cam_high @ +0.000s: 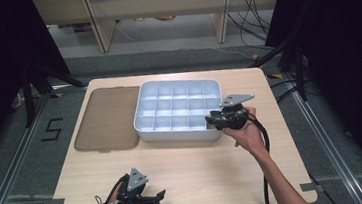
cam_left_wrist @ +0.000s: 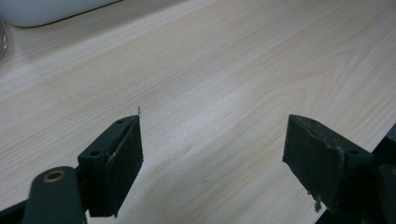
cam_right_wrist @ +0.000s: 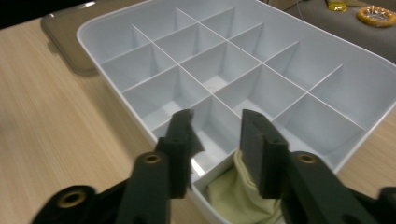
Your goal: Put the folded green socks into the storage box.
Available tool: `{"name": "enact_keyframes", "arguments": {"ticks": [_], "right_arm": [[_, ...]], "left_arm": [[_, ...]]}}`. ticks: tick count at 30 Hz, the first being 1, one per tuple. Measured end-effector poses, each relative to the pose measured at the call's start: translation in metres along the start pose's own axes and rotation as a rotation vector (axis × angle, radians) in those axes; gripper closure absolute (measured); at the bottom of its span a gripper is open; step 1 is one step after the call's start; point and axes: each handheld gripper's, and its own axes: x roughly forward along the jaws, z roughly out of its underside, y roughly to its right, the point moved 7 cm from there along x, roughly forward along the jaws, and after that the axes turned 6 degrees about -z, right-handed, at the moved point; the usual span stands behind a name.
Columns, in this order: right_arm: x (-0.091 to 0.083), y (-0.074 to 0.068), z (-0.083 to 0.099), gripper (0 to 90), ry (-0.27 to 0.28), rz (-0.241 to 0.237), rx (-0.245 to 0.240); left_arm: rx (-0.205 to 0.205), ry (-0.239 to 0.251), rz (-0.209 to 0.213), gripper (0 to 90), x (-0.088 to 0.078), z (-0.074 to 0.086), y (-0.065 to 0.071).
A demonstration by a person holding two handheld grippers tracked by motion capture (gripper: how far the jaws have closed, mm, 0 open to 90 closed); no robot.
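Hovering my right gripper [cam_right_wrist: 217, 122] over the tray [cam_right_wrist: 116, 32], jaws apart, gripping nothing. Pale yellow cloth [cam_right_wrist: 229, 189] lies crumpled in the corner cell right below.

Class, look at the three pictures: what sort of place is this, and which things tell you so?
Probably a lab or test room set up for recording. A bare wooden table stands between dark curtains, cables trail over the grey floor, and a taped number 5 marks the floor.
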Motion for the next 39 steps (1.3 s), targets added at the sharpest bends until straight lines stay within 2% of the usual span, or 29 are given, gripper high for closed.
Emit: {"name": "enact_keyframes", "arguments": {"ticks": [1,2,3,5,6,7,9,10,13,14,15,17,18,19,21,22,25,27,28,29,30,31,32,33,34,35,37,39], "right_arm": [[-0.001,-0.001,0.001,55.6,-0.006,-0.010,-0.007],[-0.001,-0.003,0.001,52.4,-0.002,-0.014,-0.012],[-0.001,-0.006,0.002,50.0,-0.007,-0.020,-0.008],[-0.003,-0.010,0.003,46.1,-0.003,-0.034,-0.012],[-0.003,-0.011,0.004,44.6,0.002,-0.029,0.004],[-0.004,-0.014,0.005,43.7,-0.003,-0.045,0.021],[-0.004,-0.017,0.006,42.2,0.013,-0.048,0.040],[-0.004,-0.018,0.008,41.3,-0.002,-0.055,0.051],[-0.003,-0.020,0.009,39.7,-0.002,-0.056,0.048],[-0.003,-0.022,0.009,39.2,-0.002,-0.059,0.049],[-0.002,-0.022,0.009,38.9,0.009,-0.059,0.051],[-0.003,-0.025,0.010,37.5,0.003,-0.069,0.048],[-0.003,-0.025,0.009,37.1,0.011,-0.059,0.040],[-0.005,-0.027,0.010,37.0,0.005,-0.067,0.041],[-0.006,-0.030,0.009,36.9,0.017,-0.076,0.038],[-0.008,-0.032,0.009,36.9,0.015,-0.076,0.060],[-0.007,-0.034,0.010,36.5,0.024,-0.076,0.035],[-0.004,-0.040,0.012,36.3,0.023,-0.100,0.056],[-0.004,-0.037,0.011,35.7,0.029,-0.075,0.013],[-0.004,-0.041,0.013,35.3,0.013,-0.095,0.027],[-0.004,-0.044,0.014,35.1,0.009,-0.088,0.051],[-0.003,-0.044,0.014,34.7,0.018,-0.103,0.024],[-0.004,-0.047,0.016,34.4,0.002,-0.097,0.046],[-0.004,-0.047,0.016,33.9,0.012,-0.099,0.029],[-0.005,-0.050,0.017,33.3,0.002,-0.099,0.048],[-0.006,-0.049,0.017,32.9,0.010,-0.100,0.031],[-0.008,-0.052,0.018,31.8,0.012,-0.098,0.029],[-0.009,-0.055,0.019,30.8,0.019,-0.092,0.047]], "left_arm": [[0.015,-0.007,0.004,19.1,0.000,0.001,0.000],[-0.004,0.006,0.002,19.1,0.002,0.000,0.001],[0.022,-0.015,0.002,19.1,0.001,0.002,-0.002],[0.015,-0.026,-0.001,19.1,0.000,0.003,-0.003],[0.018,-0.022,-0.002,19.1,0.000,0.002,-0.003],[-0.025,0.017,-0.004,19.1,0.002,-0.001,-0.001],[-0.019,0.013,-0.004,19.1,0.002,0.000,-0.002],[-0.025,0.015,-0.005,19.1,0.002,-0.001,-0.002],[0.021,-0.030,-0.007,19.1,-0.001,0.002,-0.006],[-0.005,-0.008,-0.007,19.1,0.000,0.000,-0.005],[0.014,-0.015,-0.010,19.1,-0.001,0.001,-0.006],[-0.030,0.013,-0.014,19.1,0.002,-0.001,-0.004],[-0.020,0.008,-0.013,19.1,0.002,0.000,-0.005],[-0.041,0.007,-0.009,19.1,0.003,0.000,-0.004],[-0.045,0.012,-0.007,19.1,0.003,0.000,-0.002],[-0.026,0.001,-0.009,19.1,0.002,0.000,-0.003],[-0.028,0.003,-0.014,19.1,0.002,0.000,-0.003],[-0.026,0.003,-0.010,19.1,0.002,0.001,-0.003],[-0.029,0.002,-0.011,19.1,0.002,0.000,-0.003],[-0.030,0.003,-0.013,19.1,0.002,0.000,-0.003],[-0.030,0.001,-0.010,19.1,0.002,0.001,-0.003],[-0.029,0.002,-0.015,19.1,0.002,0.001,-0.003],[-0.027,0.001,-0.015,19.1,0.002,0.001,-0.003],[-0.037,0.010,-0.009,19.1,0.001,0.000,-0.002],[0.014,-0.019,-0.007,19.1,-0.002,0.001,-0.005],[0.014,-0.012,-0.008,19.1,-0.001,0.001,-0.005],[0.007,-0.007,-0.008,19.1,-0.001,0.001,-0.005],[0.011,-0.010,-0.007,19.1,-0.001,0.001,-0.005]]}}
